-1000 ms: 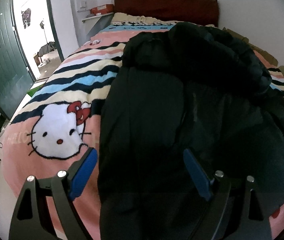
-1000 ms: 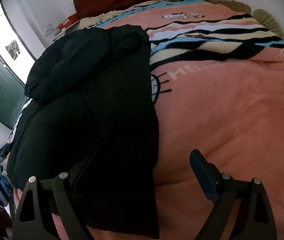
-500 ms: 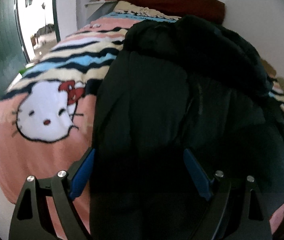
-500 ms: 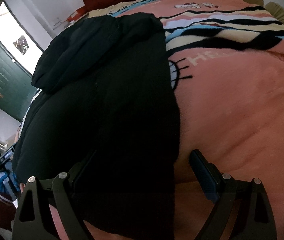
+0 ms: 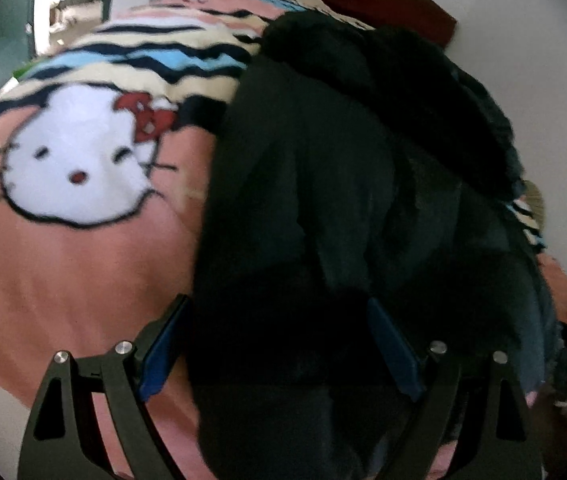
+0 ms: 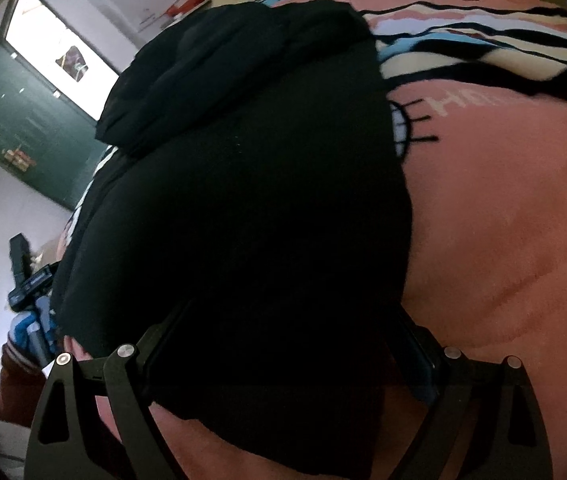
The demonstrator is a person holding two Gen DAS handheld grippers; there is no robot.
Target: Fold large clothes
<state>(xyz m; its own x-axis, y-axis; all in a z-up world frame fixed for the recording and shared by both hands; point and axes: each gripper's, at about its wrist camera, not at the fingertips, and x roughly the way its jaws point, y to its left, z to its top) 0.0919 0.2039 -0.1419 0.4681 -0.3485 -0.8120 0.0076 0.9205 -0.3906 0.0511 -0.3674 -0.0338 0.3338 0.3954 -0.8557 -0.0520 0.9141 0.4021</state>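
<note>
Black padded jacket [image 5: 343, 220] lies on pink cartoon-cat blanket [image 5: 63, 272], hem beneath both tools. Left gripper [image 5: 279, 344] spread wide, jacket edge between pads, unclamped. Right gripper [image 6: 287, 356] equally wide over hem; blanket beyond.

The black jacket [image 6: 251, 208] hid most of the cartoon face on the pink blanket [image 6: 523, 240] to its right, its near hem swallowed the inner pads of the right gripper [image 6: 283, 360], the whole left-wrist view was smeared, and a far-left dark device [image 6: 23, 276] stayed unreadable.
</note>
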